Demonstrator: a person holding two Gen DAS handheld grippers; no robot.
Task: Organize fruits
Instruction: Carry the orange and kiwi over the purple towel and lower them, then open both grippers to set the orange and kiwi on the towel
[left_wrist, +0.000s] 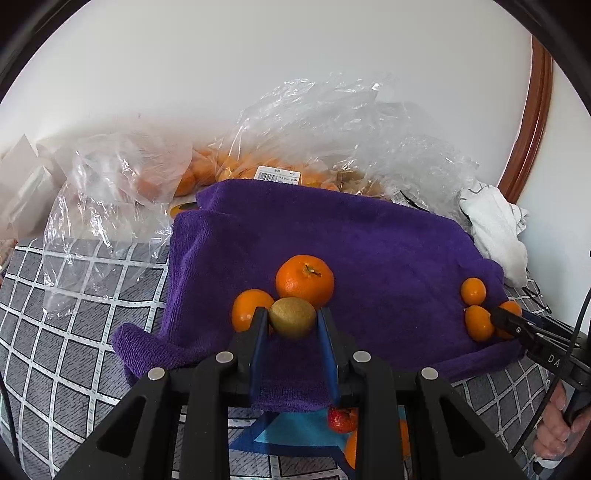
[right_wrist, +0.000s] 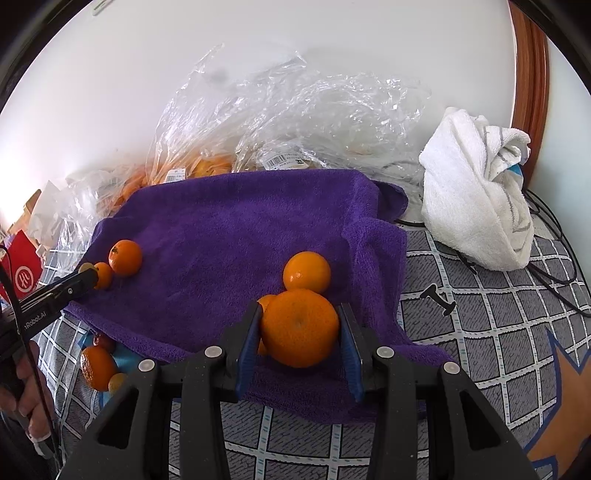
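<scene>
A purple towel (left_wrist: 369, 251) is spread over the checked surface as a sorting ground, probably so the round fruit does not roll, and the fruit on it sits in two clusters, which suggests grouping by kind or by side. The left tongs (left_wrist: 291, 317) pinch a kiwi (left_wrist: 291, 316) at the centre of the left wrist view, their blue pads pressed on its two sides; just beyond it sit a small orange (left_wrist: 246, 308) to the left and a larger one (left_wrist: 304, 281) above, both close against the kiwi. The right tongs (right_wrist: 300, 328) pinch a big orange (right_wrist: 300, 326) in the lower centre of the right wrist view, low over the towel's near edge, with another orange (right_wrist: 306, 271) just behind it. Clear plastic bags (left_wrist: 303, 140) of more fruit lie in the upper part of the frame, and a strawberry (left_wrist: 341, 419) shows at the bottom, off the towel.
</scene>
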